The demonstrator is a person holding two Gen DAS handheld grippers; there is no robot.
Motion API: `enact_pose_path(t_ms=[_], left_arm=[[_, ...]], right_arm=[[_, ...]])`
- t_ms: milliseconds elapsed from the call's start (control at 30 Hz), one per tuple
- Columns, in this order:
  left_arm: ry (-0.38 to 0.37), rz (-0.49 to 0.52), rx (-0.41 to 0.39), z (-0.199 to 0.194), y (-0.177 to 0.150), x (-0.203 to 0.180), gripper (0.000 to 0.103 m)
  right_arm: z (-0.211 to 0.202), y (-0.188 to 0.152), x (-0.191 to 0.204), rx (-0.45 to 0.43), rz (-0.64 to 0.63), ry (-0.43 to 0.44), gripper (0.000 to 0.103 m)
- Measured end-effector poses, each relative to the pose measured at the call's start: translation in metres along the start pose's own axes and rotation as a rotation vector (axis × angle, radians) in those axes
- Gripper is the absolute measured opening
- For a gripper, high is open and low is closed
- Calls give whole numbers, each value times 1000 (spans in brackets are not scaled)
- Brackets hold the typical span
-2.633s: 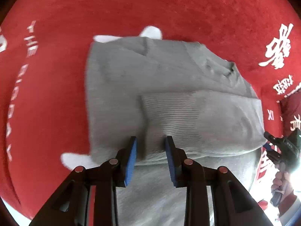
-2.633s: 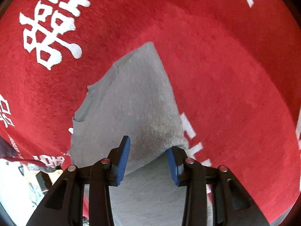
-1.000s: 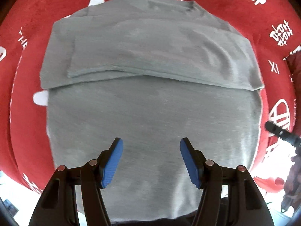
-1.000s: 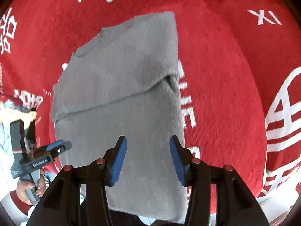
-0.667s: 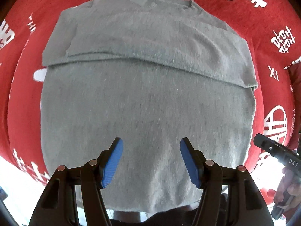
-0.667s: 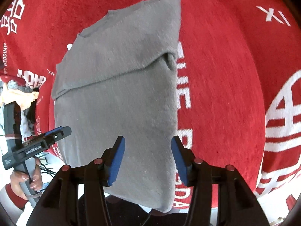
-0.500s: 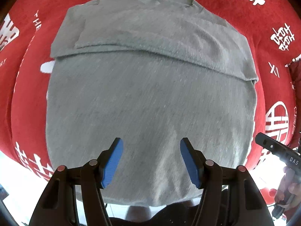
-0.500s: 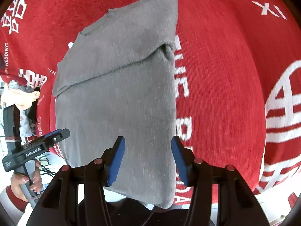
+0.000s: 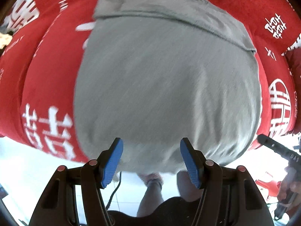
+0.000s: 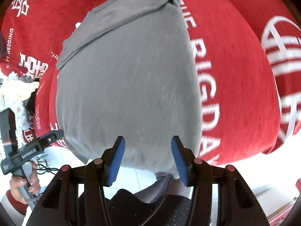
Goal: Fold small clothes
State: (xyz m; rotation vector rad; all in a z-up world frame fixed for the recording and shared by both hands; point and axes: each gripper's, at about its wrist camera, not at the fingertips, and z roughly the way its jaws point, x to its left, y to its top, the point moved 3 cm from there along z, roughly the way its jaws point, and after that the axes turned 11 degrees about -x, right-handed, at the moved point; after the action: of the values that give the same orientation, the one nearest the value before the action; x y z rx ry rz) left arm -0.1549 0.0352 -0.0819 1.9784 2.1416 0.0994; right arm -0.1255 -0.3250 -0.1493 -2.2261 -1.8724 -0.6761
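Observation:
A grey knit top point(image 9: 165, 79) lies flat on a red cloth with white lettering point(image 9: 47, 75). Its far part is folded over into a band with the neckline at the back. Its near hem hangs slightly over the table's front edge. My left gripper point(image 9: 151, 162) stands open above that hem, blue pads apart, nothing between them. In the right wrist view the same top point(image 10: 128, 79) fills the middle. My right gripper point(image 10: 147, 160) is open over the hem's right part, empty too. The left gripper's body point(image 10: 32, 150) shows at the lower left there.
The table's front edge runs just under both grippers, with white tiled floor point(image 9: 37, 169) and the person's legs point(image 9: 150, 192) below. A heap of other clothes point(image 10: 17, 94) lies at the left edge. Red cloth point(image 10: 244, 75) spreads wide to the right.
Both grippers have drawn back toward the near edge of the table, from over the folded band to above the hem. The top lies unmoved. Both stay open.

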Motion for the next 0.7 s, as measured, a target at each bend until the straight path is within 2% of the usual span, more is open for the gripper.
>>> enact_pose_path(t_ms=[200, 367, 433, 533, 700], left_arm=[[10, -66, 27, -2, -50, 54, 64], [-26, -143, 77, 18, -86, 89, 64], [-42, -166, 69, 29, -92, 100, 64], [-87, -199, 34, 50, -87, 91, 64], [-161, -203, 50, 72, -81, 81, 64]], right_arm=[[1, -33, -3, 35, 12, -22, 55], [12, -54, -14, 106, -29, -24, 55], [23, -60, -23, 138, -44, -19, 55], [40, -68, -33, 172, -67, -19, 55], [62, -75, -43, 182, -89, 5, 55]])
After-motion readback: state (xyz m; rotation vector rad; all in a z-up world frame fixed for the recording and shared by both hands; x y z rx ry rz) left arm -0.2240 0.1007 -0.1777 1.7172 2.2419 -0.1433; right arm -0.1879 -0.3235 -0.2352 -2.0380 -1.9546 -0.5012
